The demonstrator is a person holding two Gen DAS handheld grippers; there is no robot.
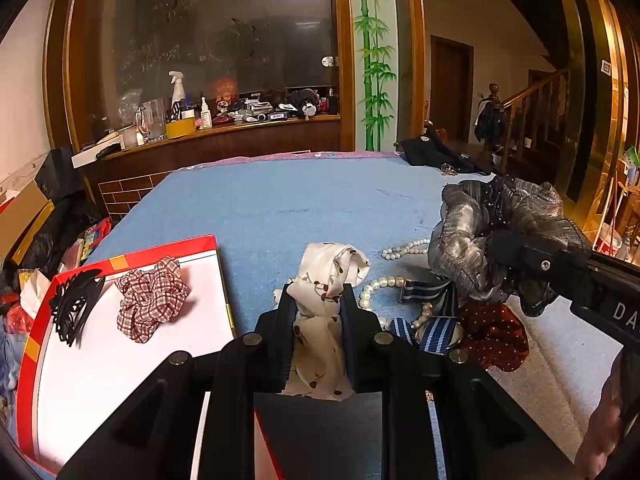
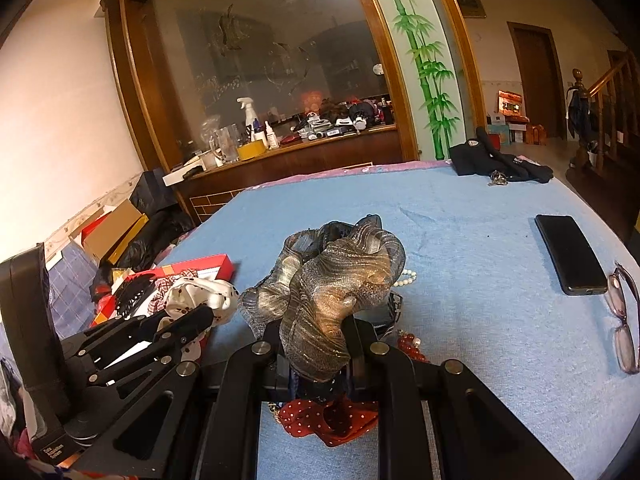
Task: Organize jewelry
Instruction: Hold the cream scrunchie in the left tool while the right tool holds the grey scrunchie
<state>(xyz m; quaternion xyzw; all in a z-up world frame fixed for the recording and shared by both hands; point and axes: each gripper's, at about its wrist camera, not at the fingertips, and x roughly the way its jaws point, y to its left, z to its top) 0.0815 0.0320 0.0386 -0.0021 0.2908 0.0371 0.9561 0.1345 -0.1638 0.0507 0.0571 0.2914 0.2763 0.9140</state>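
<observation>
A white cherry-print scrunchie (image 1: 326,280) sits clamped in the left gripper (image 1: 316,300) beside the red box (image 1: 168,246) (checked scrunchie (image 1: 151,298) inside). The right gripper (image 2: 320,344) pinches a silver-grey scrunchie (image 2: 340,280) above pearls (image 1: 384,282) on the blue cloth (image 1: 288,204).

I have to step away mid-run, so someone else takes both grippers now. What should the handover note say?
Left gripper: shut on the white cherry-print scrunchie, held off the cloth just right of the red tray.
Right gripper: shut on the silver-grey scrunchie, held above the pile.
Done: plaid scrunchie and black claw clip lie in the tray.
Left: place both held scrunchies, then sort the red dotted scrunchie, pearl strand and blue striped strap lying on the blue cloth.
</observation>
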